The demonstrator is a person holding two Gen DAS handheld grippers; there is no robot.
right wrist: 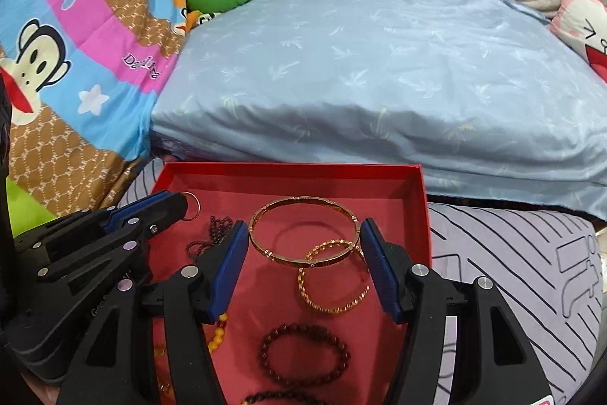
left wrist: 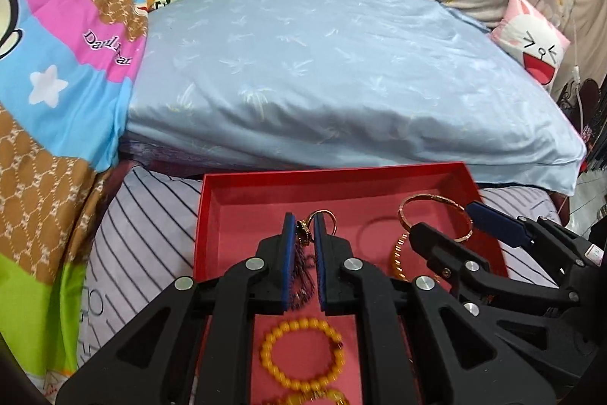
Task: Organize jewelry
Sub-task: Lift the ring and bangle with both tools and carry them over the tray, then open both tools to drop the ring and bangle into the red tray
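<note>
The red box [right wrist: 425, 211] lay on the striped bedsheet [right wrist: 512, 264], in front of a light blue pillow [right wrist: 360, 71], and most of the jewelry was already inside it. The left gripper [left wrist: 302, 234] was closed on a dark chain necklace [left wrist: 303, 276] that carried a gold ring [left wrist: 322, 217] at its top; the chain hung between the blue pads [left wrist: 289, 253] above the floor of the box.

The right gripper [right wrist: 303, 245] was open wide, with its jaws on both sides of two gold bangles but touching neither. The smooth gold bangle [right wrist: 303, 234] lay at the back, and the twisted gold bangle [right wrist: 334, 279] lay partly under it, so the two overlapped. Nearer to the camera were a dark red bead bracelet [right wrist: 303, 352] and, on the left side of the box, a yellow bead bracelet [left wrist: 303, 355].

I judged the task to be well along, since the pieces were collected in the box. What remained, as it seemed, was to put down the necklace in a free place and perhaps to separate the two bangles.
</note>
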